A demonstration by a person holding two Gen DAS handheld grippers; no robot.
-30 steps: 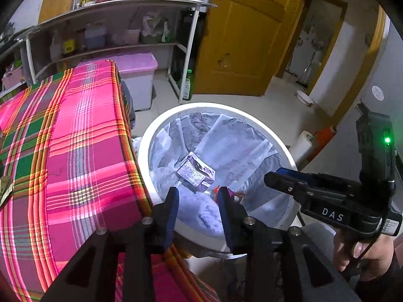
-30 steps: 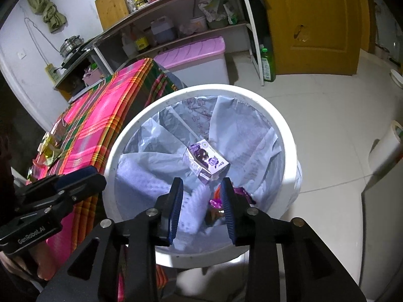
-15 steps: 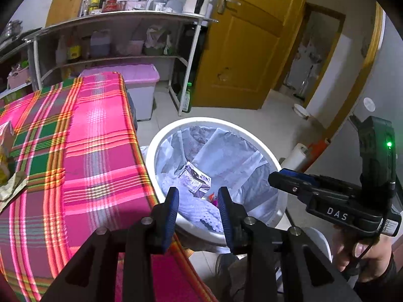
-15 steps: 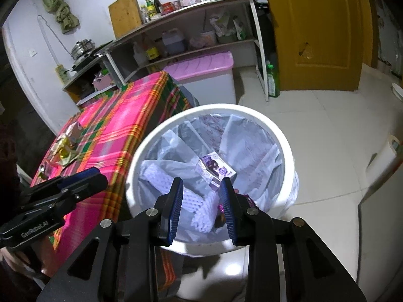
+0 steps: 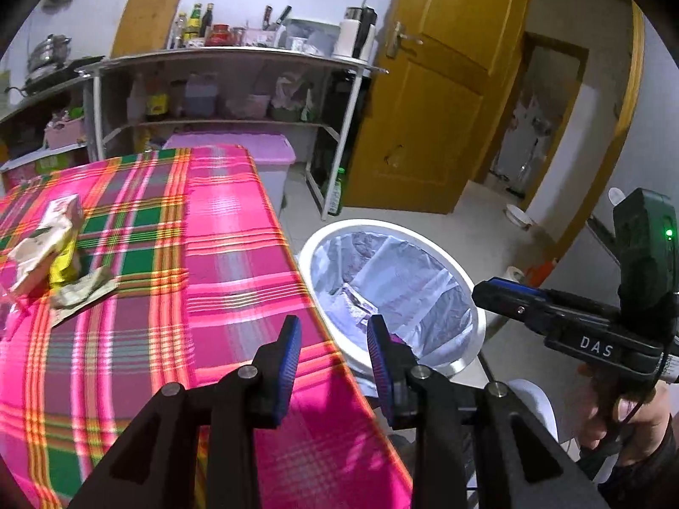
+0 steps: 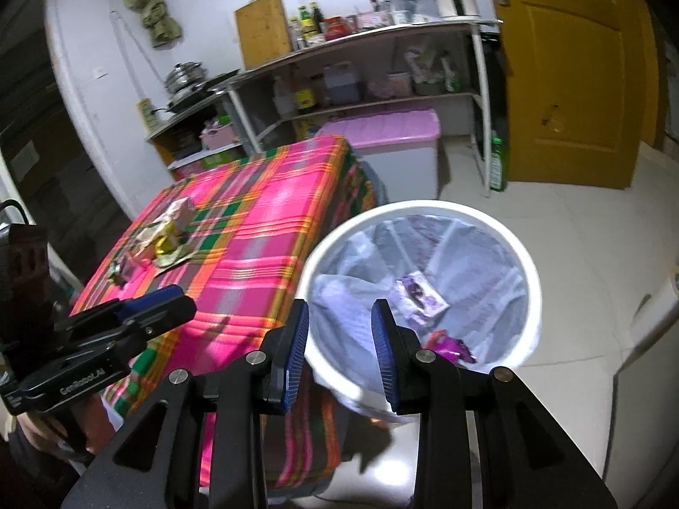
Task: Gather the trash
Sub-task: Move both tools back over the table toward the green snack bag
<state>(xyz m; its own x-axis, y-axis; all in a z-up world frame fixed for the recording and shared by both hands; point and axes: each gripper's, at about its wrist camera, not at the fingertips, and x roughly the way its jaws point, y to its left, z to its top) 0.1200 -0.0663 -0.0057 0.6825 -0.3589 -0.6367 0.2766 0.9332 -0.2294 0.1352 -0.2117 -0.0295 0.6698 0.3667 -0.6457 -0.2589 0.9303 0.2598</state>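
A white bin (image 5: 460,273) (image 6: 526,267) lined with a pale bag stands on the floor beside the table. Inside it lie a purple carton (image 6: 420,292) and a pink wrapper (image 6: 452,345). Crumpled wrappers (image 5: 55,246) (image 6: 167,239) lie on the pink plaid tablecloth (image 5: 220,263) (image 6: 254,229) at its far left. My left gripper (image 5: 333,348) hangs open and empty above the table's right edge. My right gripper (image 6: 339,331) is open and empty above the gap between table and bin; it also shows at the right of the left wrist view (image 5: 500,292).
Metal shelves (image 5: 229,85) with bottles and boxes stand against the back wall, with a pink-lidded storage box (image 6: 399,144) under them. A yellow door (image 5: 424,97) is at the right. A green bottle (image 6: 497,165) stands on the tiled floor. A person's hand (image 5: 624,415) holds the right gripper.
Both grippers have pulled up and back from over the bin toward the table. The bin now looks smaller, and the wrappers on the cloth have come into view.
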